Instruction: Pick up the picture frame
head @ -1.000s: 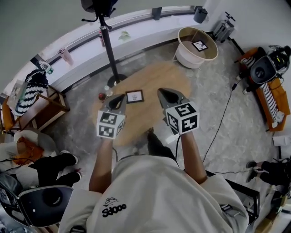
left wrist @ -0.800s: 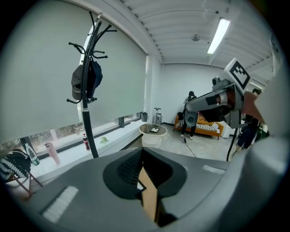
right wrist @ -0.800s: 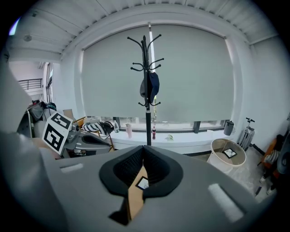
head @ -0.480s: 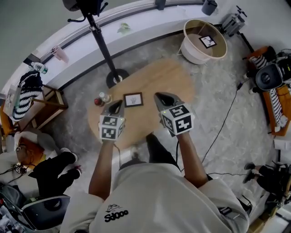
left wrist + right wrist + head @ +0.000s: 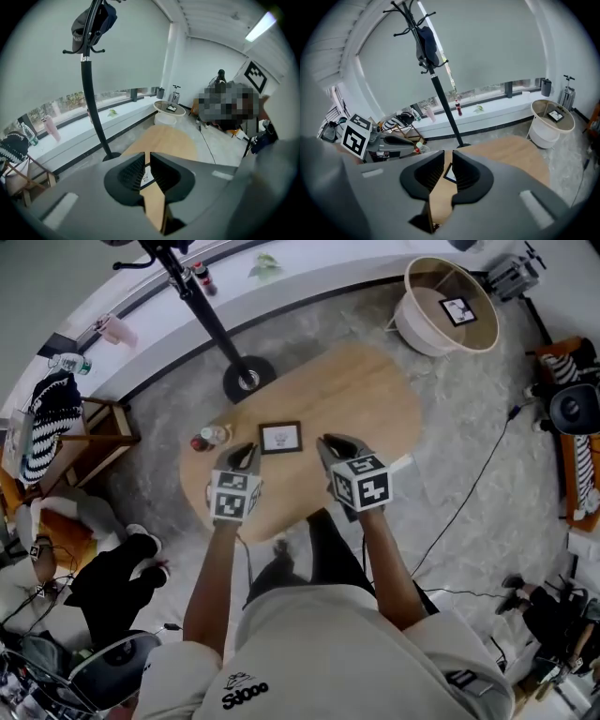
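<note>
your left tool and right tool have dropped toward the table, jaws just opened a slit and empty, flanking the picture frame lying flat ahead, so pickup hasn't begun.

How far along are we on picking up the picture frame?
Done: the approach. The left tool and right tool are over the table, either side of the picture frame in the head view. In hand: nothing. Both tools' jaws have just been opening and stand slightly apart, with nothing between them; the frame shows beyond the gaps. Left: reach the frame, which lies flat and untouched, close on it and lift.
</note>
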`<state>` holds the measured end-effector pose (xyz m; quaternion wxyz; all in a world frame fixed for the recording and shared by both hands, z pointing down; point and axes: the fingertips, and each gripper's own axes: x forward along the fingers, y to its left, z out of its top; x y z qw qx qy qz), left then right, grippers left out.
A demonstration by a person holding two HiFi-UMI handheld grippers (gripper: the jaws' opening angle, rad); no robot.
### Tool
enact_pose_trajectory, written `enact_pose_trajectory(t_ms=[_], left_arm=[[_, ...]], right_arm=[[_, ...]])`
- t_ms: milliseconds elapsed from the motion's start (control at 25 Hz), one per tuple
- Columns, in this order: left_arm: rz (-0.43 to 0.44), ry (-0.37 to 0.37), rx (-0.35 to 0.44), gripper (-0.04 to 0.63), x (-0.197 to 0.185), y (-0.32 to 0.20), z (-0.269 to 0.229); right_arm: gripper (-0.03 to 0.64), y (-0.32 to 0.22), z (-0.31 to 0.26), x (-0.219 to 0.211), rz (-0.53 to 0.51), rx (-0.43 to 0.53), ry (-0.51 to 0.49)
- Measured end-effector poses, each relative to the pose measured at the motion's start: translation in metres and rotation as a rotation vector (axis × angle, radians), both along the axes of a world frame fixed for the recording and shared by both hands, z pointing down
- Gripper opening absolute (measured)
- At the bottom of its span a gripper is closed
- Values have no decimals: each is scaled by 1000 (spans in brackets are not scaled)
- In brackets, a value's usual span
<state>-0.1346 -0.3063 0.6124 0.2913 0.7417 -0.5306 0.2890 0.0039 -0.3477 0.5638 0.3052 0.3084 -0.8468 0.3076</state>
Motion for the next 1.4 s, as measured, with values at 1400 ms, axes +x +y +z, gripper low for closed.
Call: enact_pose_trajectory(t_ms=[1400], left_arm=[[-332,110,-336,97,-27,-26,299]], right_arm=[[122,-12,336,-28,-33,-402,147]])
